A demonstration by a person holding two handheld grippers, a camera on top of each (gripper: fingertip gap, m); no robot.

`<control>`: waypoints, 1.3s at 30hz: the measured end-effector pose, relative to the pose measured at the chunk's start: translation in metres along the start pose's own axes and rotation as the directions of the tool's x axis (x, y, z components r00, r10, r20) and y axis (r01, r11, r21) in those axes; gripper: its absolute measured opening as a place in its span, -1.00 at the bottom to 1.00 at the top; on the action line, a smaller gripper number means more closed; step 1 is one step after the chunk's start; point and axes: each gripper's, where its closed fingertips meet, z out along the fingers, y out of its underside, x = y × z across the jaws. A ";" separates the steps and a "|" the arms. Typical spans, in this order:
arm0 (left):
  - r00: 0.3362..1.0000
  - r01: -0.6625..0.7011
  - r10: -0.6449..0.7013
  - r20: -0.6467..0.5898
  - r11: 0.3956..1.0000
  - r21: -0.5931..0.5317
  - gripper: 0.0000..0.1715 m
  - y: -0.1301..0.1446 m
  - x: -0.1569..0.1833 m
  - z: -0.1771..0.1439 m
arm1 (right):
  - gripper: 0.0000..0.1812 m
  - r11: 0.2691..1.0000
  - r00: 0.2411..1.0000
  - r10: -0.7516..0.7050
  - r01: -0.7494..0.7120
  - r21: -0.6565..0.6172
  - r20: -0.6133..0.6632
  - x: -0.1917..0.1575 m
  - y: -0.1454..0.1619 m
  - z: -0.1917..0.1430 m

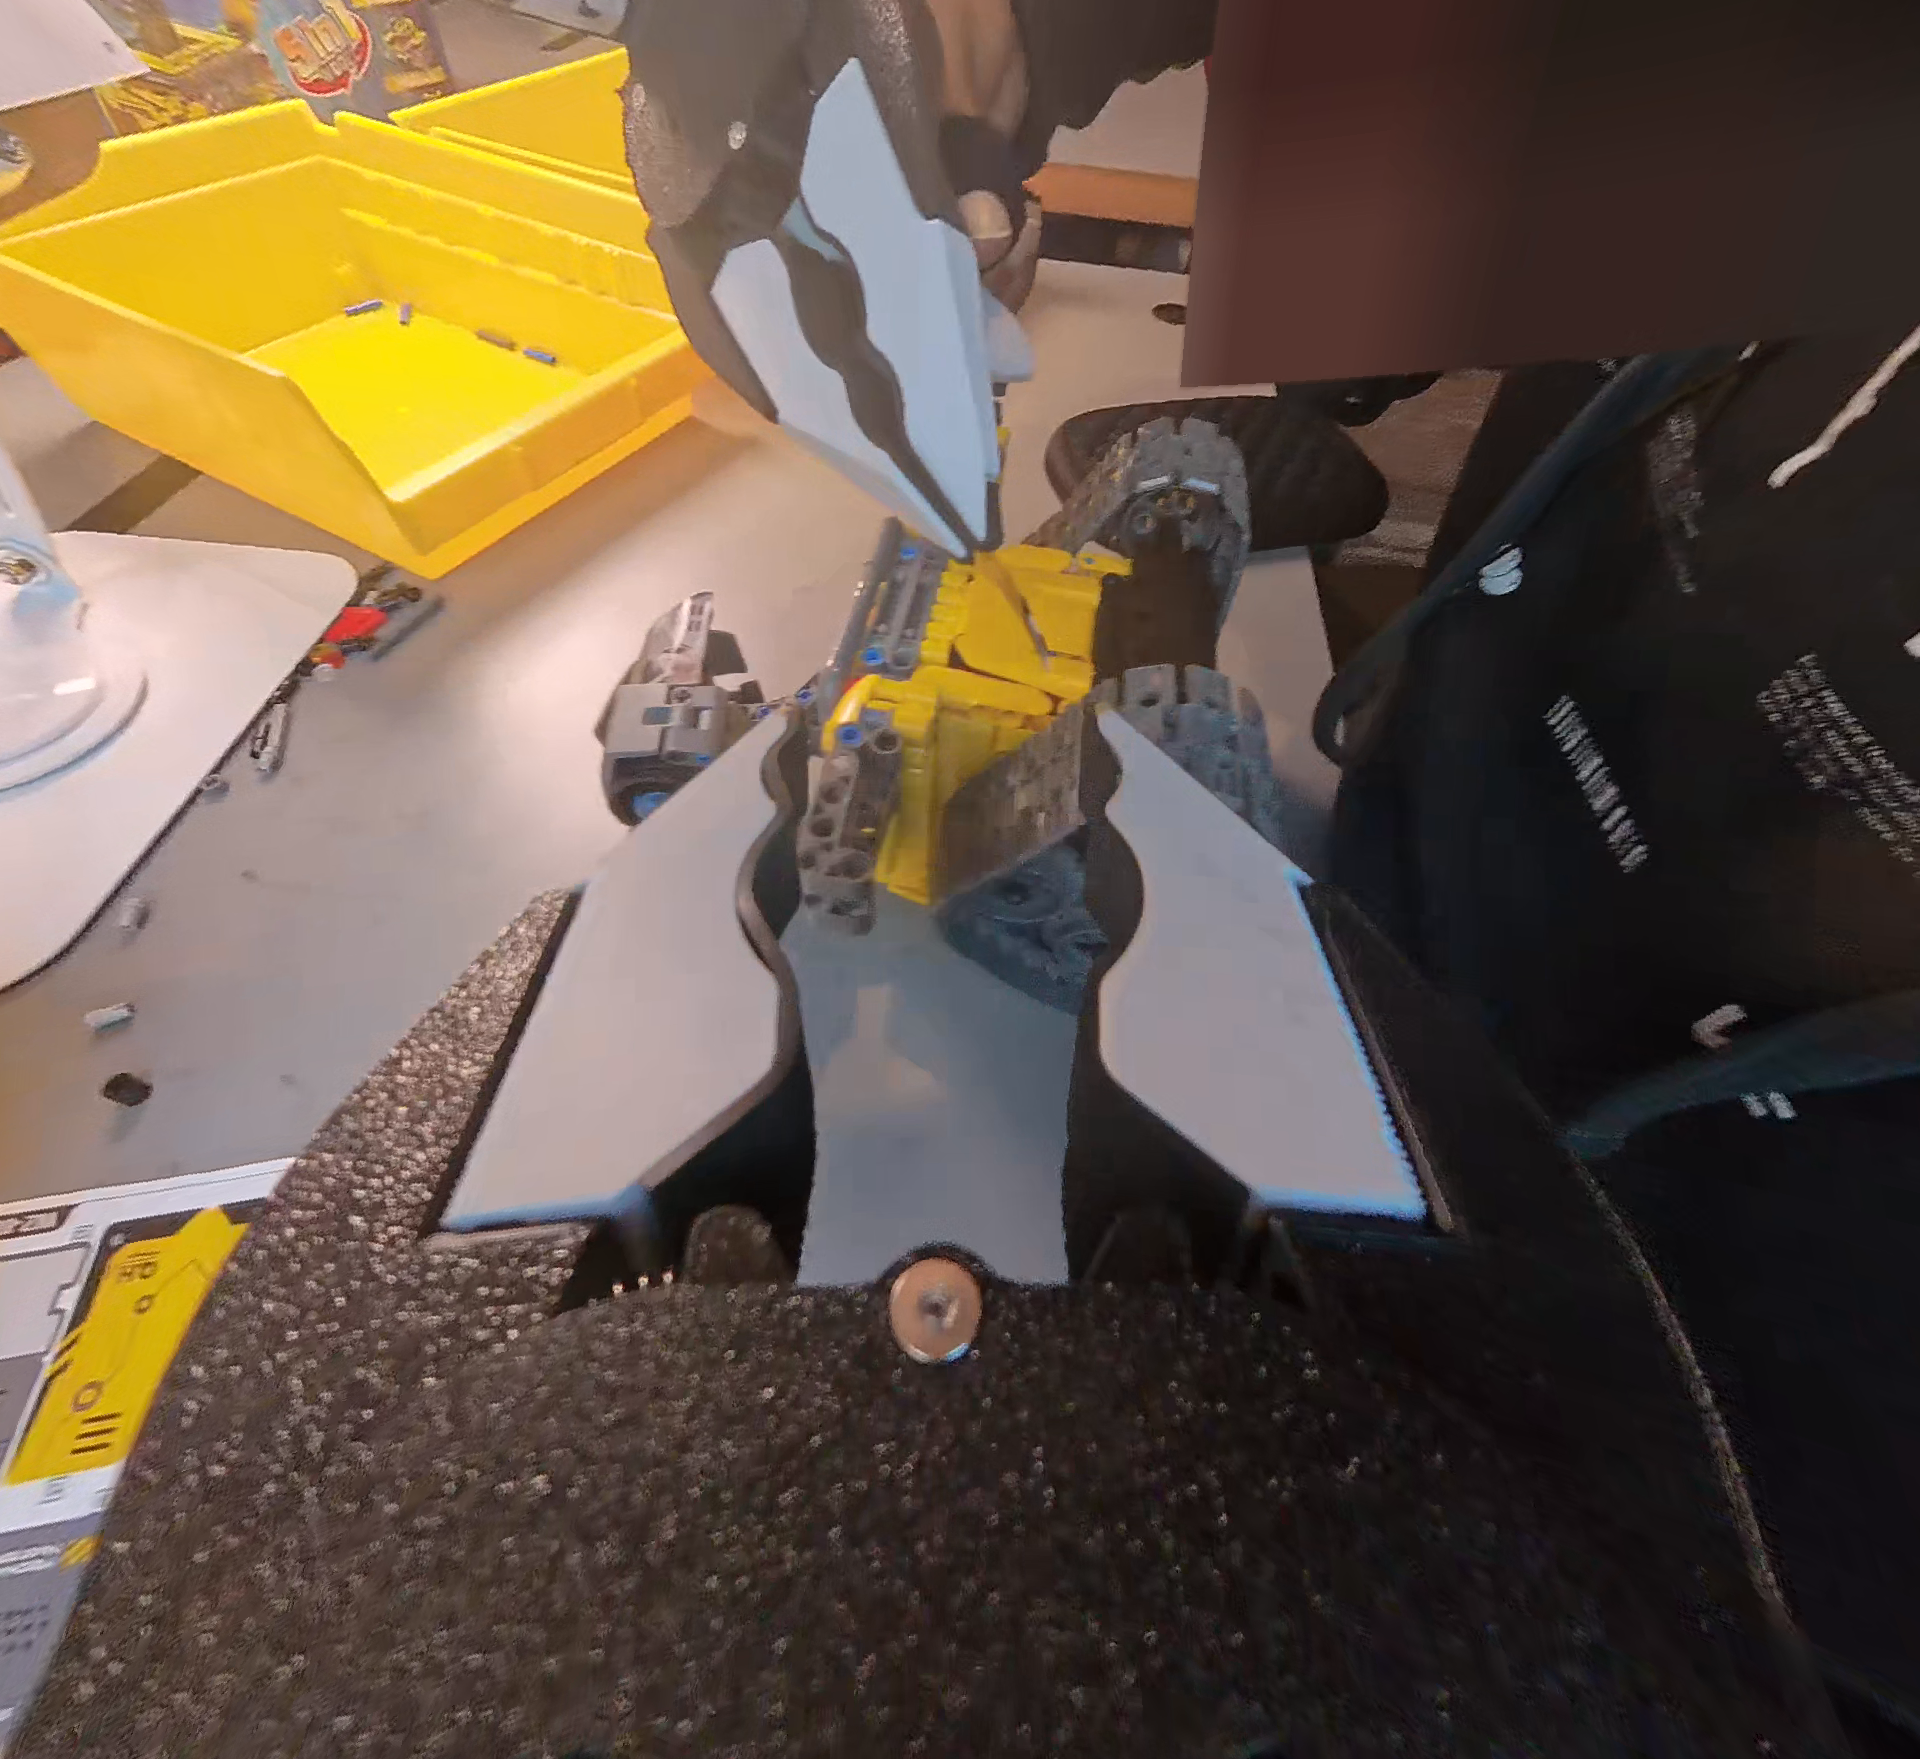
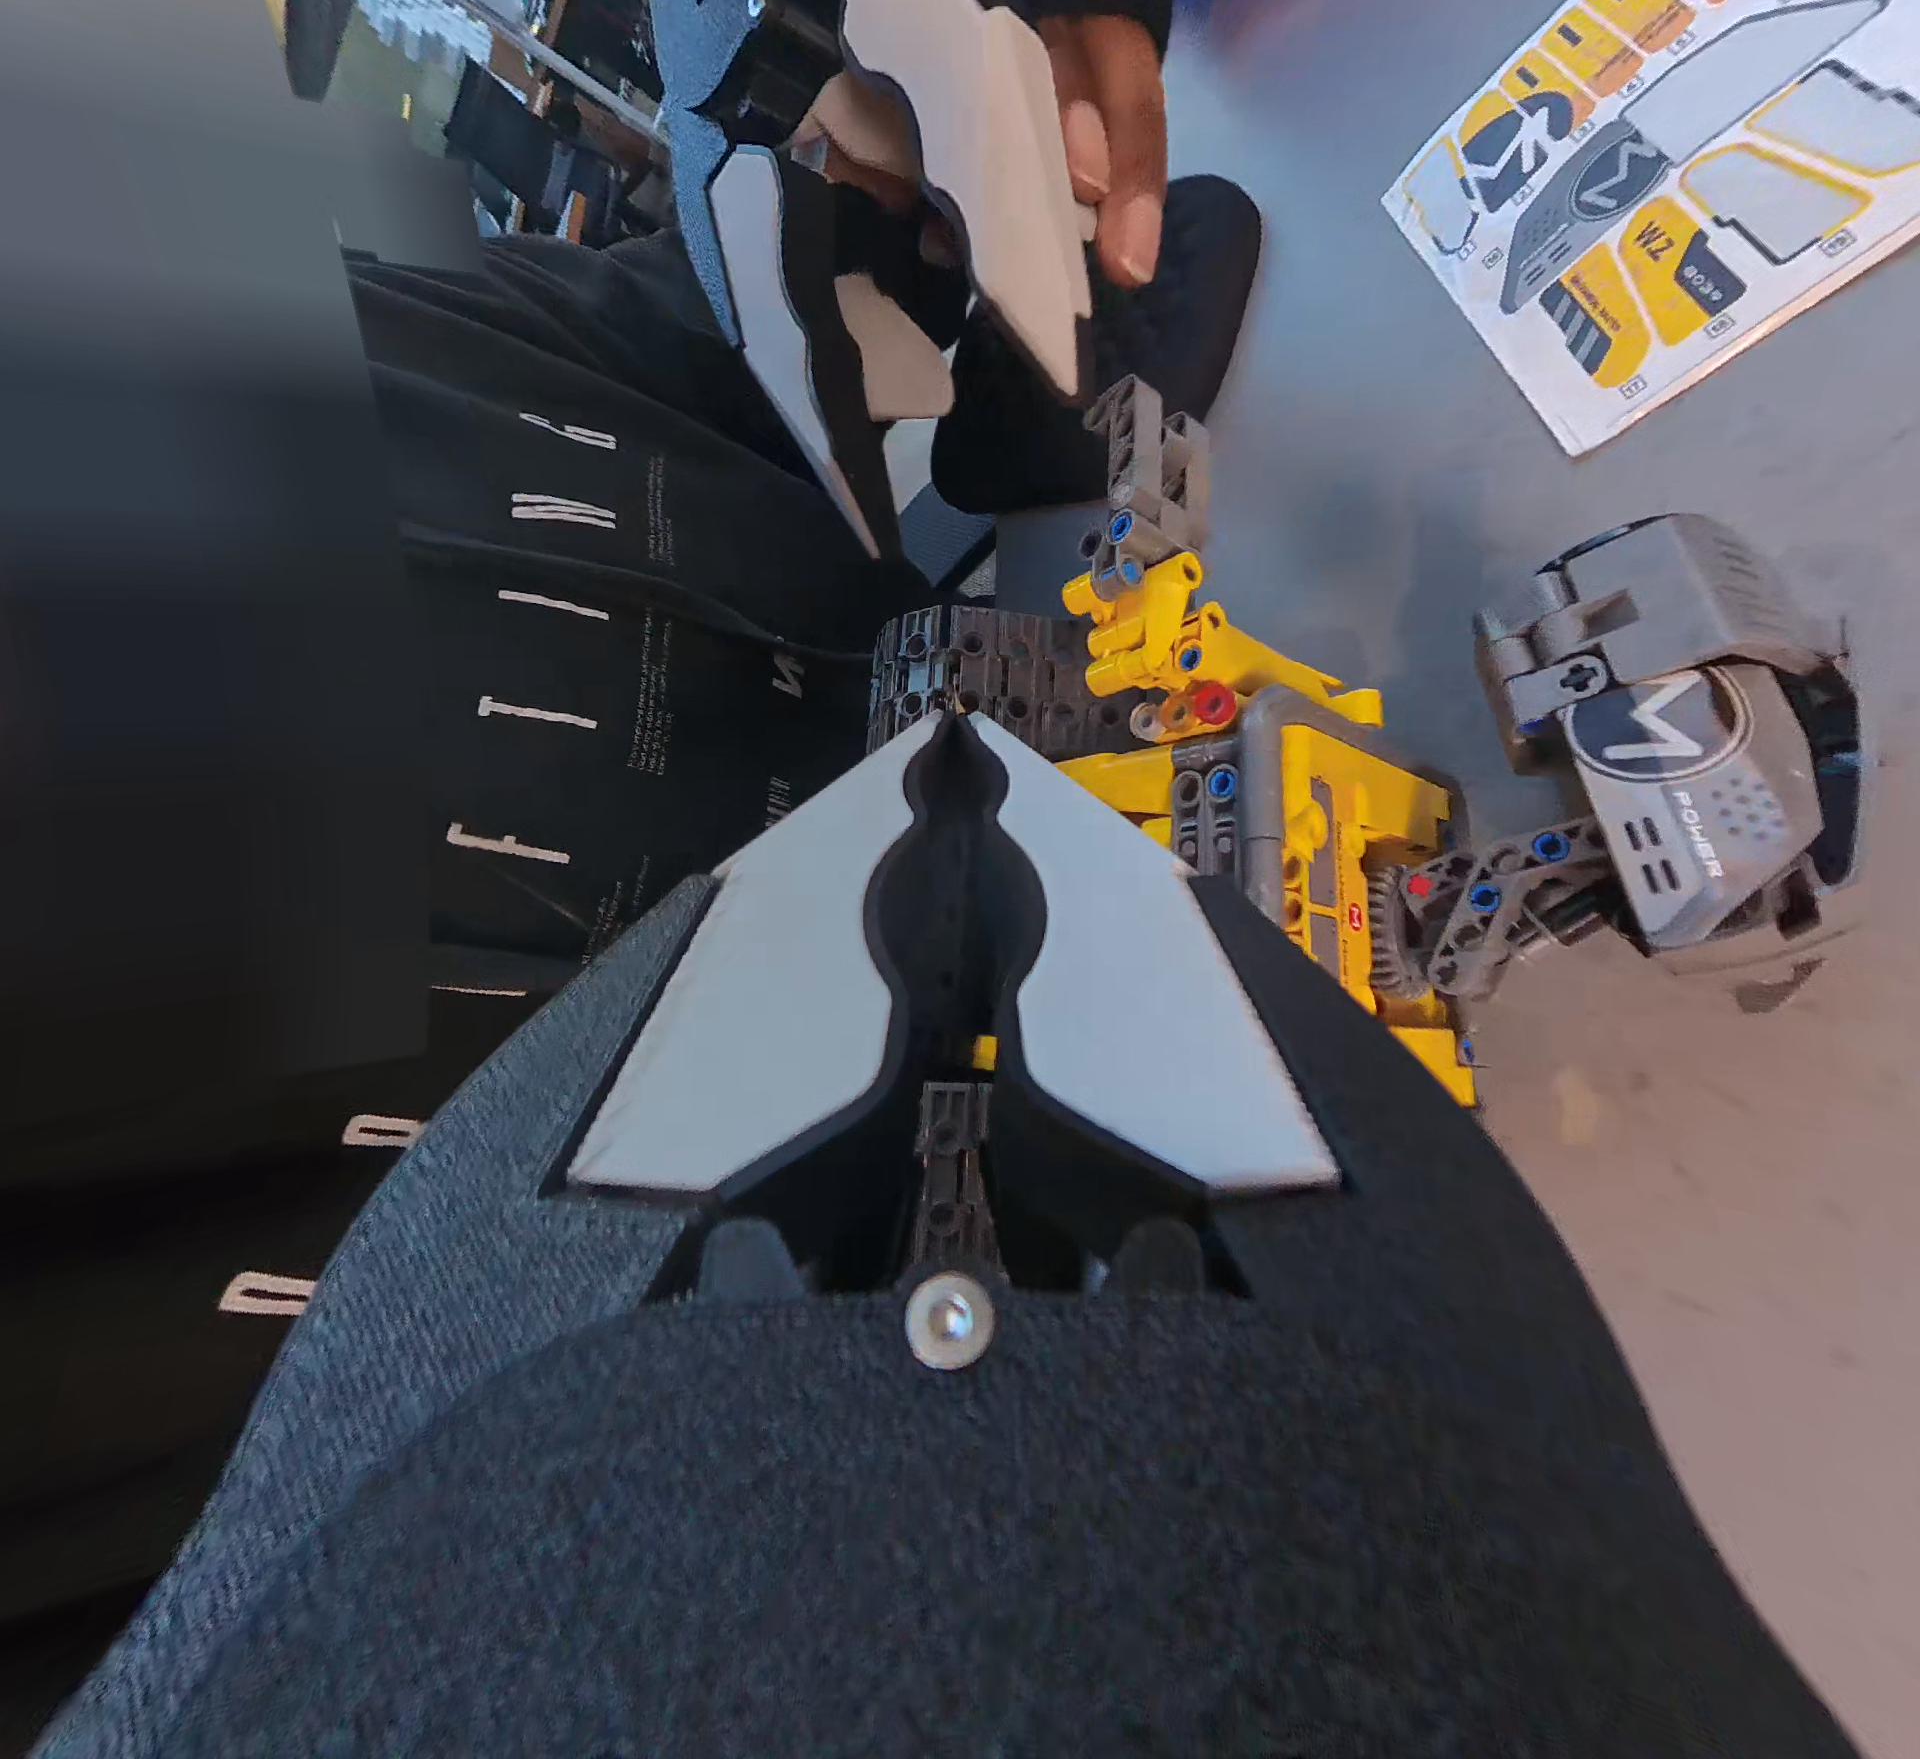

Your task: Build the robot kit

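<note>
Yellow-and-grey plastic brick-built tracked model [image 1: 987, 670] with dark grey studded treads, blue pin ends and one red pin. Light grey pads edged in black on left claw [image 1: 940, 722] and right claw [image 2: 956, 722], speckled black bodies behind. Bright yellow plastic bin [image 1: 343, 379]. Plain grey tabletop [image 1: 364, 878]. White sticker sheet [image 2: 1683, 140] printed yellow, grey and black.

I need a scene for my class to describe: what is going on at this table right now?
A person works a yellow and grey brick-built tracked robot model lying on a grey table with two handheld grippers. The left gripper, open, straddles the model's body and track. The right gripper, shut, presses its tips on the model's top. A yellow parts bin and a sticker sheet lie nearby.
</note>
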 end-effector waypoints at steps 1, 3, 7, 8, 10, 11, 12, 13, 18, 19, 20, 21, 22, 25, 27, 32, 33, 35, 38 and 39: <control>1.000 -0.005 0.005 0.014 1.000 -0.004 -0.39 0.002 -0.008 0.002 | -1.00 1.000 1.000 0.023 -0.024 0.007 0.016 0.000 -0.001 0.000; 1.000 0.000 0.000 0.021 1.000 0.000 -0.36 0.007 -0.020 0.005 | -1.00 0.998 0.998 0.056 -0.057 0.007 0.041 -0.001 -0.001 0.001; 0.999 0.014 -0.013 -0.035 1.000 0.017 -0.35 0.019 -0.024 0.013 | -1.00 0.996 0.995 0.091 -0.091 -0.005 0.034 0.005 0.001 0.003; 0.998 0.014 -0.014 -0.055 1.000 0.015 -0.37 0.023 -0.023 0.014 | -1.00 0.995 0.995 0.095 -0.095 -0.006 0.030 0.006 0.001 0.002; 0.997 0.031 -0.030 -0.074 0.999 0.020 -0.39 0.026 -0.022 0.016 | -1.00 0.995 0.995 0.095 -0.094 -0.019 0.020 0.007 0.002 0.003; 0.996 0.037 -0.034 -0.079 0.999 0.025 -0.43 0.027 -0.021 0.016 | -1.00 0.995 0.995 0.094 -0.094 -0.028 0.012 0.008 0.003 0.003; 0.996 0.035 -0.032 -0.083 0.999 0.027 -0.47 0.027 -0.020 0.017 | -1.00 0.995 0.996 0.094 -0.094 -0.037 0.001 0.009 0.003 0.004; 0.996 0.027 -0.025 -0.085 0.999 0.026 -0.49 0.028 -0.019 0.018 | -1.00 0.995 0.996 0.094 -0.095 -0.044 -0.006 0.009 0.004 0.004; 0.997 0.003 0.000 -0.077 0.999 0.037 -0.65 0.028 -0.017 0.018 | -1.00 0.992 0.994 0.101 -0.103 -0.078 -0.034 0.011 0.005 0.008; 0.997 0.008 -0.004 -0.077 0.999 0.046 -0.68 0.027 -0.017 0.017 | -1.00 0.991 0.994 0.103 -0.106 -0.084 -0.040 0.011 0.006 0.008; 0.997 0.011 -0.006 -0.075 0.999 0.054 -0.72 0.027 -0.017 0.016 | -1.00 0.990 0.993 0.106 -0.110 -0.088 -0.046 0.012 0.006 0.008; 0.997 0.011 -0.007 -0.072 0.998 0.059 -0.75 0.027 -0.017 0.016 | -1.00 0.989 0.992 0.110 -0.115 -0.089 -0.053 0.012 0.006 0.009; 0.998 0.011 -0.007 -0.070 0.998 0.061 -0.79 0.027 -0.018 0.015 | -1.00 0.989 0.992 0.114 -0.119 -0.091 -0.059 0.013 0.006 0.009; 0.998 0.010 -0.006 -0.067 0.998 0.061 -0.79 0.028 -0.017 0.014 | -1.00 0.987 0.989 0.122 -0.130 -0.096 -0.082 0.014 0.007 0.009; 0.998 0.001 0.002 -0.064 0.998 0.060 -0.80 0.028 -0.016 0.014 | -1.00 0.986 0.987 0.123 -0.133 -0.097 -0.107 0.016 0.008 0.008; 0.998 -0.012 0.015 -0.060 0.998 0.053 -0.80 0.030 -0.013 0.013 | -1.00 0.986 0.979 0.126 -0.142 -0.091 -0.159 0.018 0.009 0.008; 0.998 -0.013 0.016 -0.061 0.998 0.053 -0.80 0.030 -0.012 0.012 | -1.00 0.985 0.977 0.129 -0.145 -0.089 -0.167 0.019 0.010 0.008; 0.998 -0.013 0.016 -0.062 0.998 0.054 -0.80 0.031 -0.011 0.012 | -1.00 0.985 0.974 0.136 -0.153 -0.082 -0.182 0.020 0.010 0.008; 0.998 -0.019 0.021 -0.056 0.999 0.050 -0.79 0.031 -0.010 0.011 | -1.00 0.983 0.967 0.145 -0.165 -0.079 -0.209 0.022 0.011 0.009; 0.998 -0.023 0.026 -0.053 0.999 0.048 -0.79 0.031 -0.010 0.011 | -1.00 0.982 0.964 0.147 -0.168 -0.081 -0.220 0.022 0.012 0.009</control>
